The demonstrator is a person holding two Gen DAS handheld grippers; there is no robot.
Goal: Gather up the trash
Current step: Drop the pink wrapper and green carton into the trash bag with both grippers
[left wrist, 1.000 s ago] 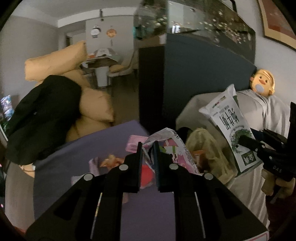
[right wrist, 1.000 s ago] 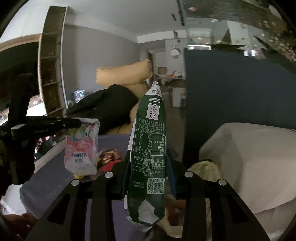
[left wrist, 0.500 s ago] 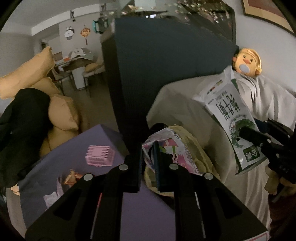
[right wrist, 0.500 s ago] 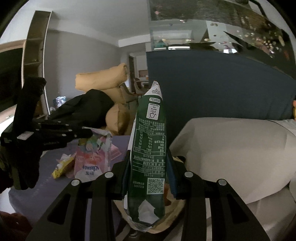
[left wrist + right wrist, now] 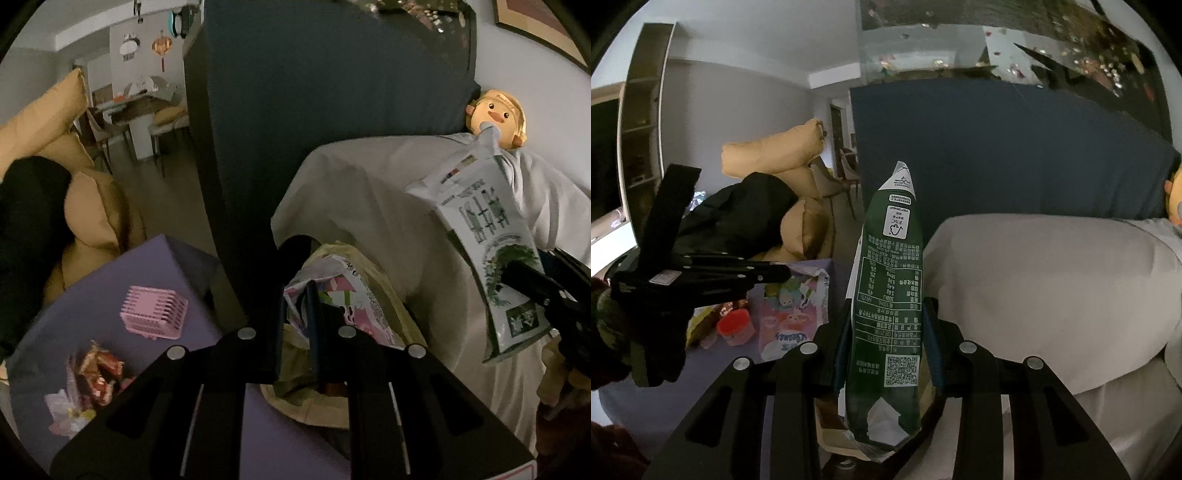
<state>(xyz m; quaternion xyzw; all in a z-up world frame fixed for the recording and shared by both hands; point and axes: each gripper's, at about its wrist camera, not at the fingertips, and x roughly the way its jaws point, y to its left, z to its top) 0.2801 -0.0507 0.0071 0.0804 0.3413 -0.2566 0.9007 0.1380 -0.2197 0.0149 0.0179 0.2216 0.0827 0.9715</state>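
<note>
Carrying trash to the yellow bag (image 5: pixel 384 280) at lower centre: left gripper (image 5: pixel 295 295) pinches a pink wrapper (image 5: pixel 347 299), right gripper (image 5: pixel 890 314) clamps a green pouch (image 5: pixel 886 295); next, release over its mouth

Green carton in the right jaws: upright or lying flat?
Upright: the green carton stands on end, gable tip topmost, clamped between the jaws.

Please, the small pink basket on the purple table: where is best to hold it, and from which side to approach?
Probably the pink basket by its long slatted walls, coming from above with the jaws across its narrow width. It lies alone, apart from the wrappers.
</note>
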